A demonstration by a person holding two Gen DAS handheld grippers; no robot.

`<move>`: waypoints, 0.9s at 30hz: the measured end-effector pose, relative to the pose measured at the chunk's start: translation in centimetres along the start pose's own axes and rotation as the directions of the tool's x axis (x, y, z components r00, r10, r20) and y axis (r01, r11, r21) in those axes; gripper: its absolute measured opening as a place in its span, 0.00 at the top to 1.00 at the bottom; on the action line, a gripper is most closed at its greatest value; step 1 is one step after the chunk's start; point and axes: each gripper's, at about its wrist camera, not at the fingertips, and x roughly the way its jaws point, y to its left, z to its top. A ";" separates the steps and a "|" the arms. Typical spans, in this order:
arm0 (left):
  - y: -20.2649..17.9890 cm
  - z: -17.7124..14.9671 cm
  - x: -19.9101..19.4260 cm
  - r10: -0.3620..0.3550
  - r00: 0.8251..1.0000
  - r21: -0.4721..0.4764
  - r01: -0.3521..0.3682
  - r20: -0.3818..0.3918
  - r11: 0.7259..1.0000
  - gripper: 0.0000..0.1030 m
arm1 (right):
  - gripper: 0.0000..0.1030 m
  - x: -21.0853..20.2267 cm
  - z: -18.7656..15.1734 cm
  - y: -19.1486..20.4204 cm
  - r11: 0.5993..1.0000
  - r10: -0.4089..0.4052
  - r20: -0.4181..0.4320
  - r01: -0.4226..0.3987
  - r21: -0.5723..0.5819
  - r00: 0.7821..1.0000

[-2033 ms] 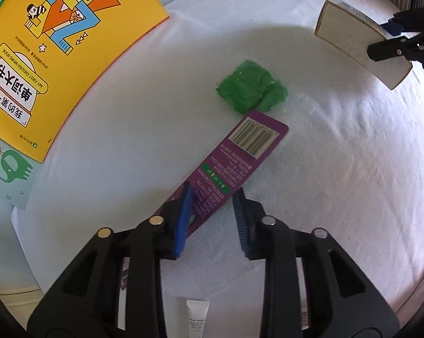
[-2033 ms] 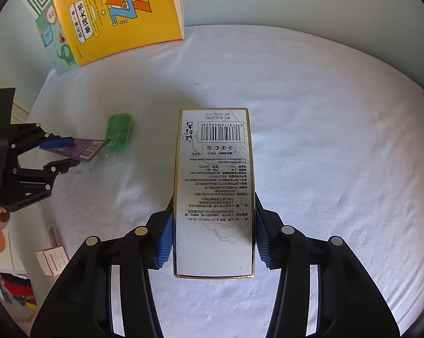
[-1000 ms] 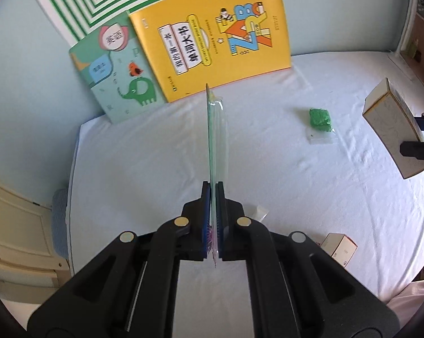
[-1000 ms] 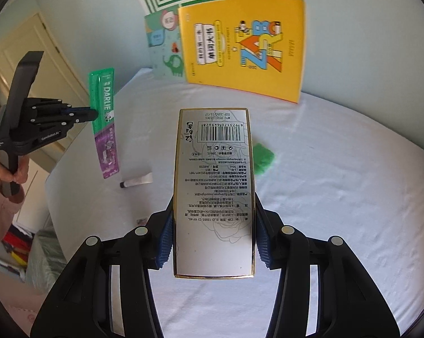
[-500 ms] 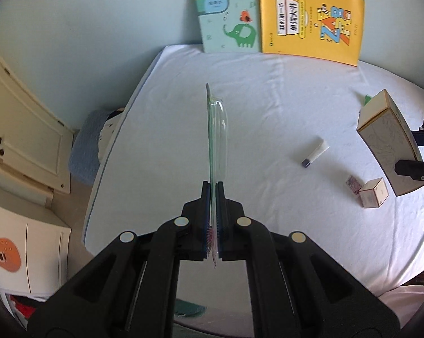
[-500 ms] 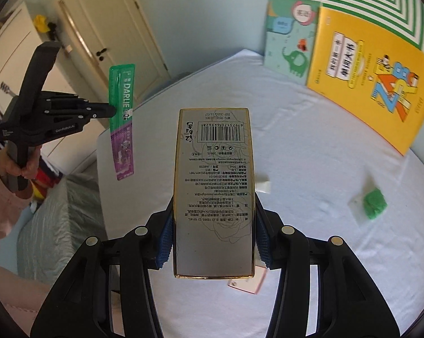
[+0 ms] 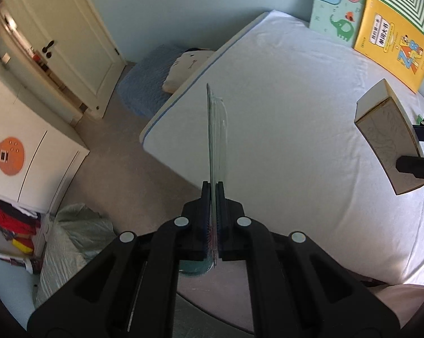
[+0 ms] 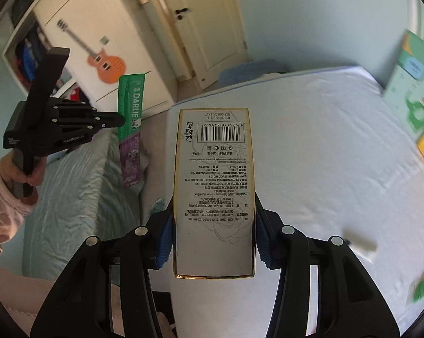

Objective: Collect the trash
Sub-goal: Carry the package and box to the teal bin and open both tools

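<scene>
Black left claw [image 7: 212, 217] clamped on flat toothbrush pack [image 7: 216, 140]; right claw [image 8: 212, 242] clamped on white carton [image 8: 214, 191].

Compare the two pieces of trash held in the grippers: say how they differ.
The toothbrush pack is a thin flat card, green above and purple below; the box is a thick pale carton with gold edges and a barcode. The left gripper is shut nearly flat on the pack; the right gripper stands wider around the box's sides. Both are held in the air, off the bed.
</scene>
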 end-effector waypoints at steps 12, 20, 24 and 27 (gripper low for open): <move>10.9 -8.1 1.7 0.042 0.994 -0.265 -0.068 -0.102 0.962 0.97 | 0.52 10.6 7.1 9.7 0.956 0.171 -0.150 -0.200 -0.215 0.974; 15.8 -12.4 3.6 0.029 0.988 -0.392 -0.087 -0.151 0.916 0.97 | 0.52 15.5 8.6 14.8 0.896 0.235 -0.265 -0.314 -0.313 0.935; 17.8 -14.1 4.8 0.002 0.986 -0.460 -0.079 -0.166 0.884 0.98 | 0.52 17.7 8.8 17.2 0.868 0.252 -0.321 -0.360 -0.343 0.913; 19.0 -15.2 5.3 -0.005 0.986 -0.486 -0.079 -0.169 0.870 0.98 | 0.52 19.5 9.1 18.9 0.847 0.259 -0.357 -0.389 -0.362 0.897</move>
